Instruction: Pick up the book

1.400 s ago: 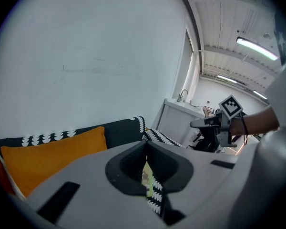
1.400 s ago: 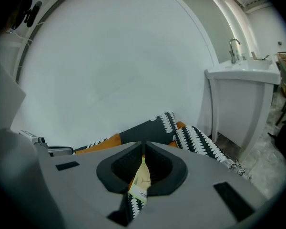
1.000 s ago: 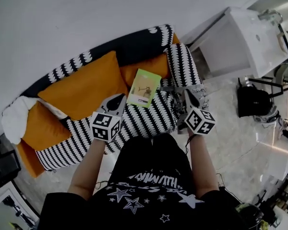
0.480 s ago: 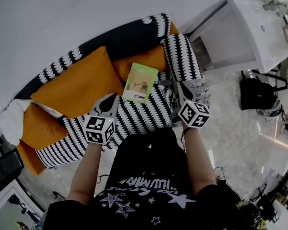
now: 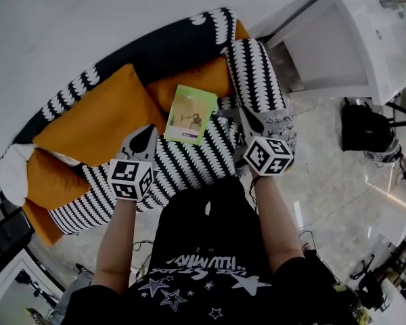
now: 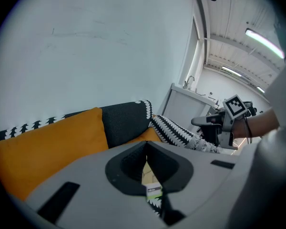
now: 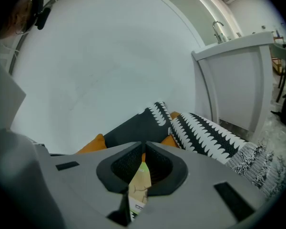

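On the black-and-white striped sofa [image 5: 197, 162], a thin green book [image 5: 190, 114] is laid flat; the clenched, empty left tongs [image 5: 147, 134] and right tongs [image 5: 245, 116] must be opened first.

green book [image 5: 190, 114], black-and-white patterned sofa [image 5: 189, 166], orange cushions [image 5: 95, 117].

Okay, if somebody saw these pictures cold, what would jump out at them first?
Probably the bright green book on the seat of the black-and-white patterned sofa, beside a big orange cushion. Next come the two handheld grippers with marker cubes, the left gripper and the right gripper. Both have their jaws together and point toward the book from the near side.
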A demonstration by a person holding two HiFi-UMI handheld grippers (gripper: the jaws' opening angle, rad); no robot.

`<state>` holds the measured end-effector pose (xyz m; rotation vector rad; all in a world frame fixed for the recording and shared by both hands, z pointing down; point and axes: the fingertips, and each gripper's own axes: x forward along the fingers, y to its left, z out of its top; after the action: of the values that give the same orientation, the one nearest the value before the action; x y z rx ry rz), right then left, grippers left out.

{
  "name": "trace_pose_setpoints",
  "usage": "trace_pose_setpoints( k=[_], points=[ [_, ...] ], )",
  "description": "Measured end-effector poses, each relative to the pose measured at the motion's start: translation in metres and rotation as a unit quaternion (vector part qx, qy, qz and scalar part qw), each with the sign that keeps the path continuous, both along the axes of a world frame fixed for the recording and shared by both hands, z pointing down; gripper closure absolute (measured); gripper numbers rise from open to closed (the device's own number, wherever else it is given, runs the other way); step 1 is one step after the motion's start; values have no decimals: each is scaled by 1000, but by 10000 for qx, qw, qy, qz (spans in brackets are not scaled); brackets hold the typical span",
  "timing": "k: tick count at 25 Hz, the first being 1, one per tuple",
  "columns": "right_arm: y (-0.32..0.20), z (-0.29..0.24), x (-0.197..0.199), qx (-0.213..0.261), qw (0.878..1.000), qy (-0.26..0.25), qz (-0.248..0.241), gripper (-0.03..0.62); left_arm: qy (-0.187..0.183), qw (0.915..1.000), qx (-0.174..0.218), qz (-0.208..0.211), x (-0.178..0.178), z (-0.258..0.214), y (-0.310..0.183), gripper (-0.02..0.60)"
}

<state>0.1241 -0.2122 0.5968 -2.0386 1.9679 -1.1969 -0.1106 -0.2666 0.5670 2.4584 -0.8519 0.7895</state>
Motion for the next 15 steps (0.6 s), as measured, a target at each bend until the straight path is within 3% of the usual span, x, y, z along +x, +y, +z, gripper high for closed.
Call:
trace_pose_setpoints(
  k=[15],
  points=[
    [-9, 67, -17, -301, 9957, -428, -760, 559, -180, 9996, -222, -38, 27, 46, -6, 574]
  ],
)
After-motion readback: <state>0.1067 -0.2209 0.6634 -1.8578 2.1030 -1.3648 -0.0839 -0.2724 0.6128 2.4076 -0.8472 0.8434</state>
